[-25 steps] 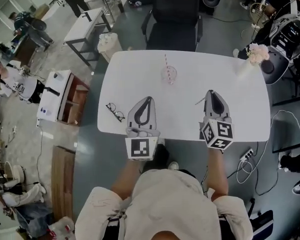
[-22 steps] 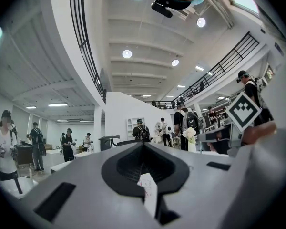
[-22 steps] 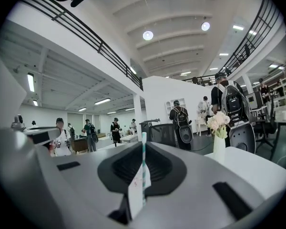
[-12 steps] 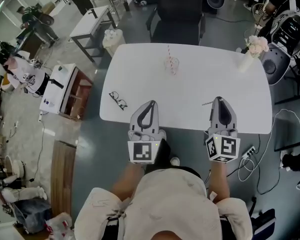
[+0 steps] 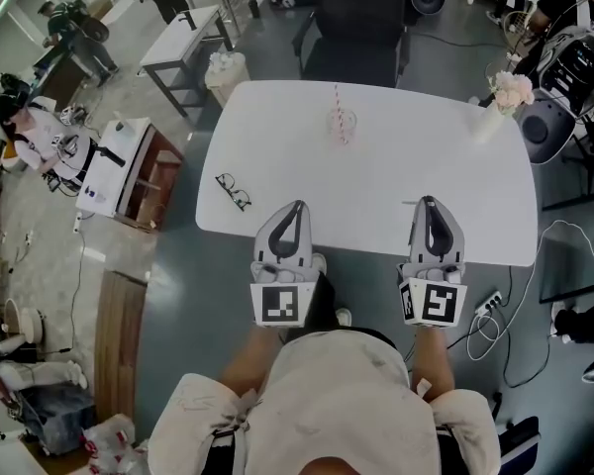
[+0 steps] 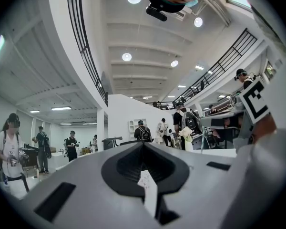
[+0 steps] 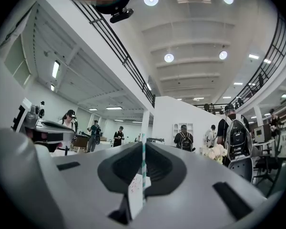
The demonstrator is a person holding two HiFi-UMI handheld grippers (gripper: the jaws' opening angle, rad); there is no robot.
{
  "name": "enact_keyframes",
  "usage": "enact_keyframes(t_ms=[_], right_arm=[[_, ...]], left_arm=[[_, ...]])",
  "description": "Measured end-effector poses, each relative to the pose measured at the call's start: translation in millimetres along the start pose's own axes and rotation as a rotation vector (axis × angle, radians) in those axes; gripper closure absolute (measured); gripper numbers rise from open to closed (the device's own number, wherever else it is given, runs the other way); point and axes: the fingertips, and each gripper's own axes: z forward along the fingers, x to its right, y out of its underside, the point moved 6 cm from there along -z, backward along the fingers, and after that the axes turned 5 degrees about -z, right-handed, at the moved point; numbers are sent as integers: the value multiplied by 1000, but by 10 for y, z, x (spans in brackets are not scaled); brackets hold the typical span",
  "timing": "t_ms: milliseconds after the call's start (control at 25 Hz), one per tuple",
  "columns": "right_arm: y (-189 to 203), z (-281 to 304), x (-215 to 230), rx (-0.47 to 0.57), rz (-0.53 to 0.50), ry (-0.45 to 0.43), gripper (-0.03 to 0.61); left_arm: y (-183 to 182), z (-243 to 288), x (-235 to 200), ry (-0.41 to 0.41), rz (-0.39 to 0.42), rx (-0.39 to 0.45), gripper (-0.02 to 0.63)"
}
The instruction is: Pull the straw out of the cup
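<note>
A clear cup [image 5: 342, 125] with a red-and-white striped straw [image 5: 338, 100] standing in it sits near the far edge of the white table [image 5: 376, 181]. My left gripper [image 5: 294, 208] hovers over the table's near edge, jaws together and holding nothing. My right gripper [image 5: 428, 204] hangs level with it at the near right, also shut and empty. Both are well short of the cup. In the left gripper view [image 6: 144, 144] and the right gripper view [image 7: 144, 146] the shut jaws fill the lower half and hide the cup.
Black eyeglasses [image 5: 233, 192] lie at the table's left edge. A vase of pale flowers [image 5: 503, 95] stands at the far right corner. A thin small stick [image 5: 408, 204] lies just left of the right gripper. A black chair [image 5: 351, 38] stands beyond the table.
Both grippers have drawn back toward me, from over the table to its near edge. The cup and straw have not moved.
</note>
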Motion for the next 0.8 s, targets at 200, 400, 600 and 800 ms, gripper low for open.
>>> enact_keyframes(t_ms=[200, 400, 600, 800], right_arm=[[4, 26, 1, -12, 1, -22, 563], [26, 38, -11, -23, 6, -28, 563], [17, 51, 10, -24, 2, -23, 563], [0, 45, 41, -26, -9, -19, 564]], left_arm=[[-16, 21, 26, -3, -8, 3, 609], [-25, 58, 33, 13, 10, 17, 609], [-1, 71, 26, 11, -2, 4, 609], [-21, 99, 33, 14, -10, 10, 609]])
